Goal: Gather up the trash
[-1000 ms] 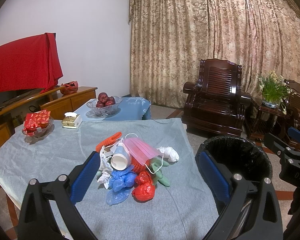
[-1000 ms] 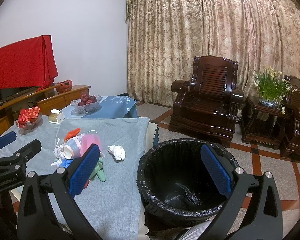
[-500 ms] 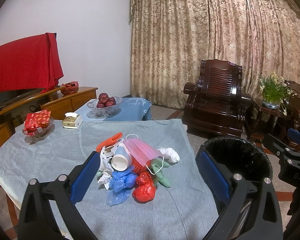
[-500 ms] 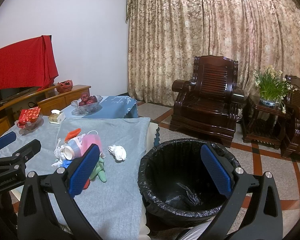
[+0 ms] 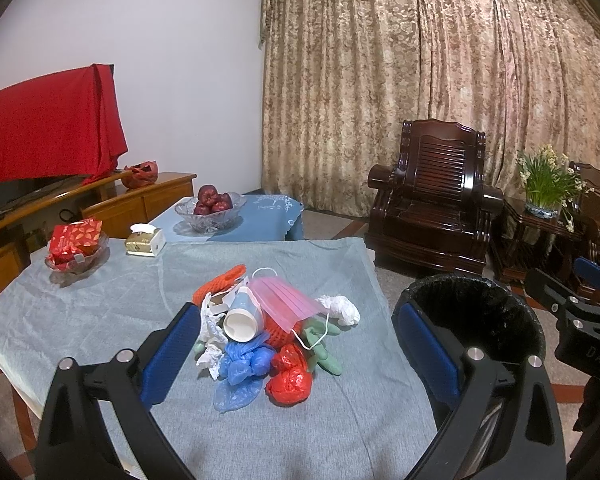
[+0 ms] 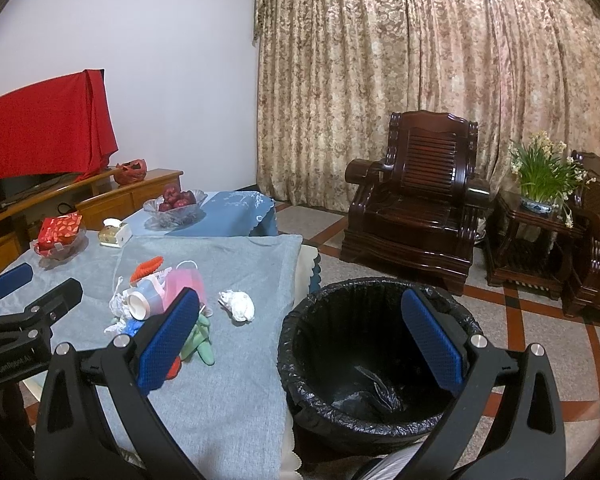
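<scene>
A heap of trash lies on the grey tablecloth [image 5: 100, 300]: a pink face mask [image 5: 284, 300], a paper cup [image 5: 242, 318] on its side, blue plastic [image 5: 244, 364], a red bag [image 5: 290, 378], a green glove [image 5: 324, 354], orange netting [image 5: 218, 282] and a crumpled white tissue [image 5: 340, 308]. My left gripper [image 5: 296, 354] hangs open above the heap, holding nothing. The black-lined bin [image 6: 376, 356] stands on the floor right of the table. My right gripper [image 6: 300, 344] is open over the bin's near rim, empty. The tissue [image 6: 238, 305] lies apart from the heap.
On the table's far side sit a dish of red packets [image 5: 76, 246], a tissue box [image 5: 145, 240] and a glass bowl of apples [image 5: 210, 212]. A dark wooden armchair [image 5: 436, 200] and a side table with flowers [image 5: 544, 188] stand beyond the bin. A red-draped TV [image 5: 44, 128] is left.
Both views have shifted very slightly; the trash heap and bin have not moved, and both grippers stay open and empty.
</scene>
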Action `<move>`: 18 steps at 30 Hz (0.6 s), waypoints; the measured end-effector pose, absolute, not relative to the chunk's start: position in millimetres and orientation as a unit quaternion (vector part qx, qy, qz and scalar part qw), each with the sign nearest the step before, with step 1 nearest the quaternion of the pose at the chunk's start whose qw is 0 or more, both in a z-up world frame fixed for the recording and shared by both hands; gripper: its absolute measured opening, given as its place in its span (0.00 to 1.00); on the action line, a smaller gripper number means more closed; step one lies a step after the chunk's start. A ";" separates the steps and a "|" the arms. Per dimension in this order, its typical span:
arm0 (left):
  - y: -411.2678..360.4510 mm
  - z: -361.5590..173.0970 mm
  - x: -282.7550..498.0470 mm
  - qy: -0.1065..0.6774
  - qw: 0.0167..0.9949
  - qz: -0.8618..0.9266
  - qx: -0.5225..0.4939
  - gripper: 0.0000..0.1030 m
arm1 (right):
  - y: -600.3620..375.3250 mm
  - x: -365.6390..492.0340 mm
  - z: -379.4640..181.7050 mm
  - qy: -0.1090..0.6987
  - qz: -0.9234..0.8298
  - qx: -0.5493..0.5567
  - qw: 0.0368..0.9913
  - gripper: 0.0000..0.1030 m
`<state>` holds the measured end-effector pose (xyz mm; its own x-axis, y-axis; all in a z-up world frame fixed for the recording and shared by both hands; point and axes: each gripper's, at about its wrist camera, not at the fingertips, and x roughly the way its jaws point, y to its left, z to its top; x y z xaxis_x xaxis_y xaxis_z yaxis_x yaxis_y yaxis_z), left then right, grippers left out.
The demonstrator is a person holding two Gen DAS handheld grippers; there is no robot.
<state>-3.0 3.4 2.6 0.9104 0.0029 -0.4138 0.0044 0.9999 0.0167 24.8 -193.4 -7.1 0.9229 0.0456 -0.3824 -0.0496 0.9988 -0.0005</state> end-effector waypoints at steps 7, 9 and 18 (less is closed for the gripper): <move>5.5 3.3 -3.6 0.212 0.977 -0.001 0.008 0.94 | -193.8 24.9 -7.0 0.196 0.024 -0.005 0.980 0.95; 5.3 2.8 -3.2 0.212 0.977 0.000 0.008 0.94 | -192.7 24.7 -7.7 0.195 0.025 -0.005 0.980 0.95; 38.6 0.7 4.7 0.213 0.977 0.014 0.001 0.94 | -163.0 44.7 -26.6 0.198 0.047 -0.001 0.979 0.95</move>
<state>4.7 38.6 0.7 0.9090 0.0286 -0.4159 -0.0280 0.9996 0.0076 44.7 -163.0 -26.6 0.9175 0.0919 -0.3870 -0.0930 0.9955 0.0159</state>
